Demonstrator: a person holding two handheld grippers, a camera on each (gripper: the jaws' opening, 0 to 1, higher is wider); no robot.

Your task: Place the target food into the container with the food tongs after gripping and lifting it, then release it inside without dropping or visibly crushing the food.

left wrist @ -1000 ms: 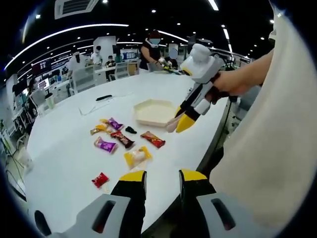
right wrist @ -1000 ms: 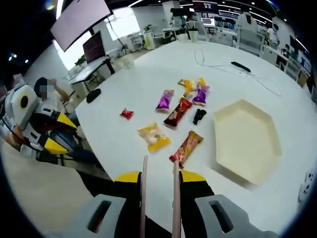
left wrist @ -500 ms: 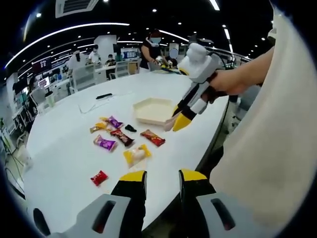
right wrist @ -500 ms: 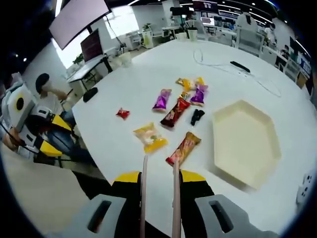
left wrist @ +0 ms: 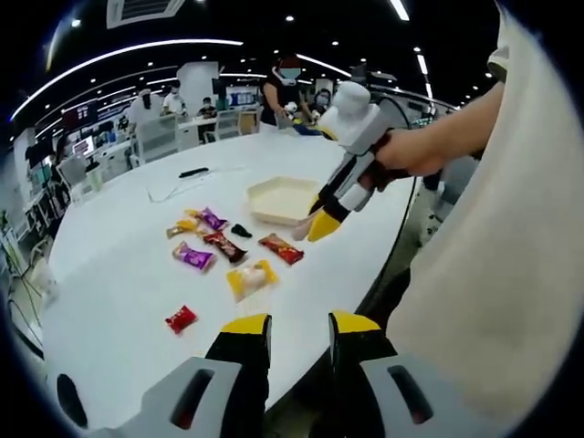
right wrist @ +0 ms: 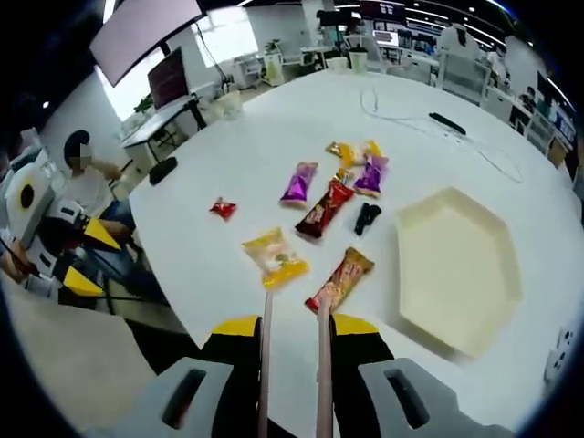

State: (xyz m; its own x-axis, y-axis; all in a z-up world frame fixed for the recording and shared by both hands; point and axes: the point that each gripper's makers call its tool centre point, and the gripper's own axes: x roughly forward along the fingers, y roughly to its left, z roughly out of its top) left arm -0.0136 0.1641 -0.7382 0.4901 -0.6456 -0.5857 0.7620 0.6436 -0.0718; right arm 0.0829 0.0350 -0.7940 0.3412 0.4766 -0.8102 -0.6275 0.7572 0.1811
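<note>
- You are at the approach step: nothing is lifted yet, and the orange-red snack bar (right wrist: 341,277) lies flat on the counter (right wrist: 228,173), just past the tips of the food tongs (right wrist: 292,351) in the right gripper view.
- Your right tool (right wrist: 294,330) is clenched on the tongs. Their two arms stand slightly apart with nothing between them.
- Your left tool (left wrist: 299,339) is released and holds nothing, with its jaws parted above the near edge of the counter.
- Which snack is the target is a judgement. The tongs' right arm ends close to the bar's near end, and the left arm ends by the yellow packet (right wrist: 274,258), so either could be meant.
- The bar's long axis runs diagonally, near-left to far-right, and its far end points roughly toward the container (right wrist: 456,265).
- The cream hexagonal container sits empty to the right of the bar, close by but apart from it.
- For the next move, roll the tongs so their arms straddle the bar's narrow width, across the long axis rather than along it.
- Lower the tongs until the tips bracket its middle, then close gently, since the wrapper will likely slip or crumple under a hard squeeze.
- The other wrapped snacks and a small black piece (right wrist: 366,215) lie farther off, clear of the path to the container.
</note>
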